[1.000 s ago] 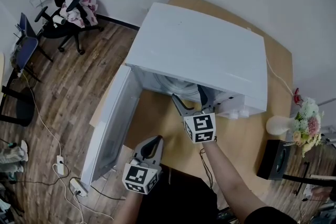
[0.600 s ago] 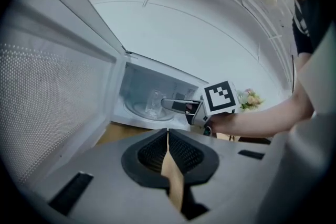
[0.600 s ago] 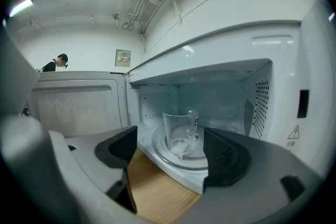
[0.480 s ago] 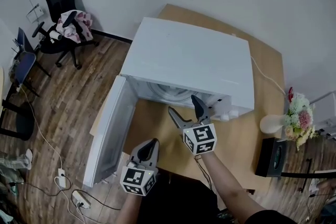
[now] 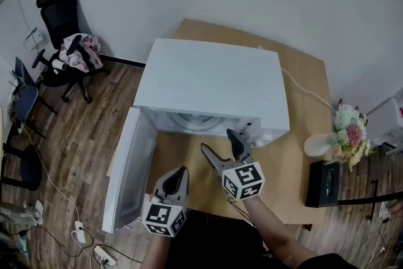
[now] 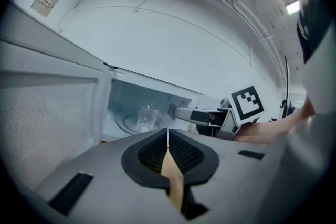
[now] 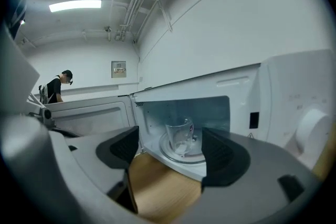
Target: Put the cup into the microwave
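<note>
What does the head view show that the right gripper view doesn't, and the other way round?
Only the head view shows the black office chair, the pink and white flowers in a white vase, and the dark wooden floor. Only the right gripper view shows the clear glass cup standing inside the oven, a ceiling light strip and a person far behind. Both show the white microwave with its door swung open, on the light wooden table.
</note>
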`<control>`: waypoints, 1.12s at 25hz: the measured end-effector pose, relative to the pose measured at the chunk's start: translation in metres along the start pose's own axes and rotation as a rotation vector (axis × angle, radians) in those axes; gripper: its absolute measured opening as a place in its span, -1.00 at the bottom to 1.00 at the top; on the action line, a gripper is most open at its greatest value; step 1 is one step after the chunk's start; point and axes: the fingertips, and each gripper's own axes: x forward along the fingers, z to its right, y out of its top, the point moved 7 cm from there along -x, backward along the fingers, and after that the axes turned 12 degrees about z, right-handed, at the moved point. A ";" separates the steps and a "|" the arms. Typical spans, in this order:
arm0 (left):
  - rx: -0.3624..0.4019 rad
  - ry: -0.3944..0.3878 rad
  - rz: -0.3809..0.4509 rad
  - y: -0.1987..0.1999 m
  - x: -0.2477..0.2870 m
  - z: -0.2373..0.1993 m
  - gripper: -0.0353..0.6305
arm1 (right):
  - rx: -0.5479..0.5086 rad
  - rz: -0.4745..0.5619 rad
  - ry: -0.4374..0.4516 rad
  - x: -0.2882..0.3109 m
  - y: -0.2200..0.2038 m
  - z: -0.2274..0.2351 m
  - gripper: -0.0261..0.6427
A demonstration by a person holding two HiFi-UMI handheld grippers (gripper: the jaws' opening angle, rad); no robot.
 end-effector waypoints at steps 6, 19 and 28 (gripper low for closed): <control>0.020 -0.055 0.026 0.017 0.014 0.011 -0.88 | 0.040 0.035 -0.060 -0.028 0.021 0.006 0.17; 0.061 -0.174 0.062 0.046 0.038 0.034 -0.88 | 0.049 0.147 -0.157 -0.094 0.077 0.013 -0.78; 0.081 -0.223 0.066 0.052 0.048 0.049 -0.88 | 0.007 0.197 -0.273 -0.140 0.096 0.035 -0.94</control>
